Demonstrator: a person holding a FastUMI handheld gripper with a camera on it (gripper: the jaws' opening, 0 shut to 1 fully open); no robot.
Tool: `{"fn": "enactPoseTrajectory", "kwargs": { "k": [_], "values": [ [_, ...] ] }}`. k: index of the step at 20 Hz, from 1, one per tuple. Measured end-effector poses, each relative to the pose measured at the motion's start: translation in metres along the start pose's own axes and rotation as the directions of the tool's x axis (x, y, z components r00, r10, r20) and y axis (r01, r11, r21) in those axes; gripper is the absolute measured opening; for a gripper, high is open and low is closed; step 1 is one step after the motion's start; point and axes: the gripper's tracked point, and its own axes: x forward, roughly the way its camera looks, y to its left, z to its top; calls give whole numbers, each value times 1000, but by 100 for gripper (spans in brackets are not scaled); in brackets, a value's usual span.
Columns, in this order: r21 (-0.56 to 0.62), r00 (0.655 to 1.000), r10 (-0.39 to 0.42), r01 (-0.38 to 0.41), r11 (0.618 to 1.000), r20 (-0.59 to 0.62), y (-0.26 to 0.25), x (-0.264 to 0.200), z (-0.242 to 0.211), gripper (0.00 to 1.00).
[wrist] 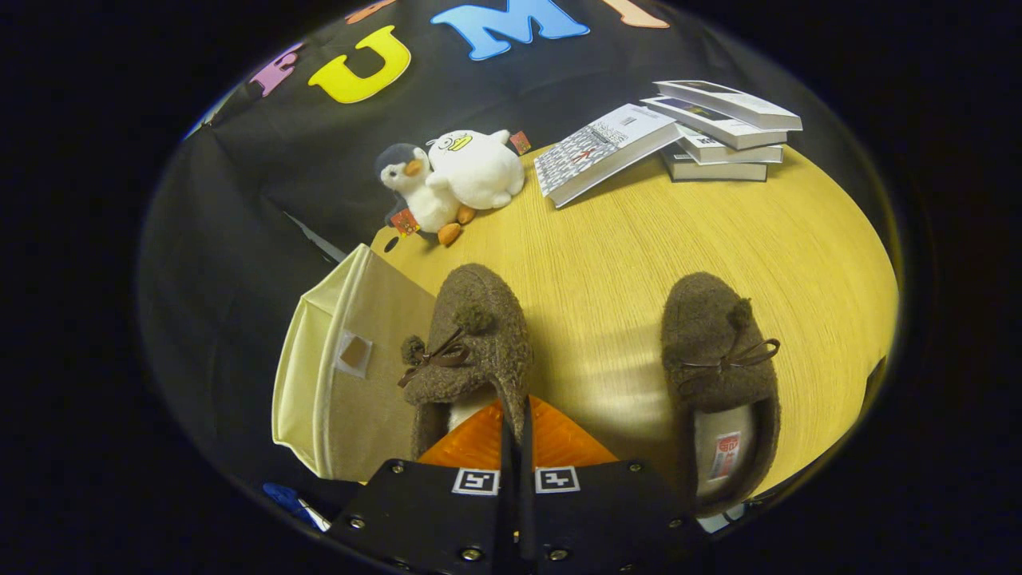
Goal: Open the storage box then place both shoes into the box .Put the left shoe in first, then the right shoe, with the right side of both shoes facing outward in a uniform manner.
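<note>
Shoes are the matter: going left to right, the cream storage box (351, 375) stands at the table's (639, 239) edge, the left-hand shoe (471, 343) sits touching it, and the right-hand shoe (718, 359) lies well apart across bare wood. Gripper (515, 415) is clenched on the near shoe's heel-side collar, both fingers pinching the rim. Both shoes run lengthwise, toes pointing away from the fingers; box lies just left of the held shoe, so I judge a short leftward carry.

Two fuzzy brown slippers with bow laces and pompoms: one (471, 351) pinched at its collar by closed tongs (516, 447), beside cream fabric storage box (343, 375); other (718, 375) flat on table, well apart.
</note>
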Motion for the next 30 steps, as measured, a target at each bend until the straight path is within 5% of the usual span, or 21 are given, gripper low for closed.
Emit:
{"fn": "enactPoseTrajectory", "kwargs": {
  "k": [13, 30],
  "values": [
    [13, 984, 114, -116, 993, 138, 111, -28, 55, 2],
    [5, 983, 174, -174, 985, 66, 212, 35, 6, 2]
  ]
}}
